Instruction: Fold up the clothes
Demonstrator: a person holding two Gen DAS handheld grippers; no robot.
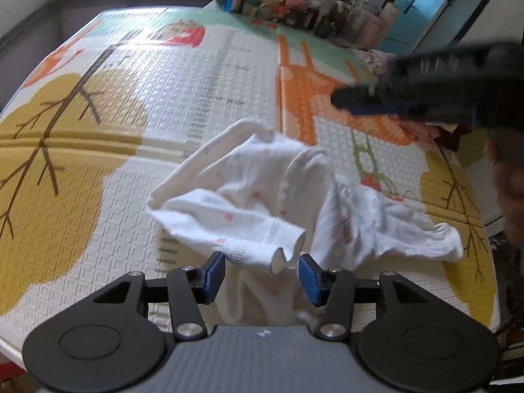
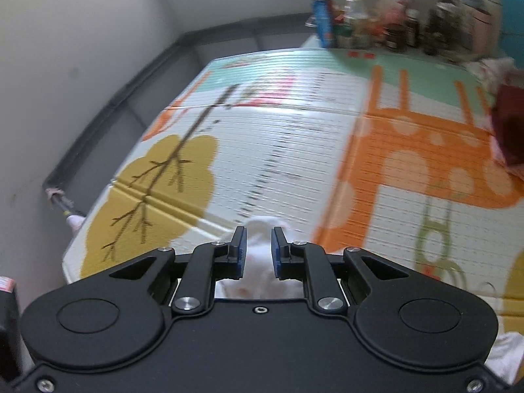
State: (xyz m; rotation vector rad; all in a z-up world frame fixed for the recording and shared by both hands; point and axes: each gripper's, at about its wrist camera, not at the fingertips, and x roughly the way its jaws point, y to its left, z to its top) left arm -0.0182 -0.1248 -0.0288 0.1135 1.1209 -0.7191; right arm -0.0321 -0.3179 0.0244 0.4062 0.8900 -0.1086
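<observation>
A white garment with small pink dots [image 1: 262, 193] lies crumpled on the patterned play mat [image 1: 163, 98]. My left gripper [image 1: 262, 276] is open low over its near edge, and a ribbed cuff [image 1: 285, 255] lies between the two blue pads without being pinched. My right gripper [image 1: 340, 100] hovers blurred above the mat, beyond and to the right of the garment, with no cloth hanging from it. In the right wrist view, the right gripper [image 2: 258, 252] has its pads a narrow gap apart, and part of the white garment [image 2: 262, 226] shows below and through that gap.
Bottles, boxes and bags [image 1: 281, 3] crowd the mat's far edge. A dark red cloth pile [image 2: 511, 127] sits at the right side. A hand [image 1: 507, 180] holds the right gripper. The grey wall base [image 2: 108, 111] runs along the mat's left edge.
</observation>
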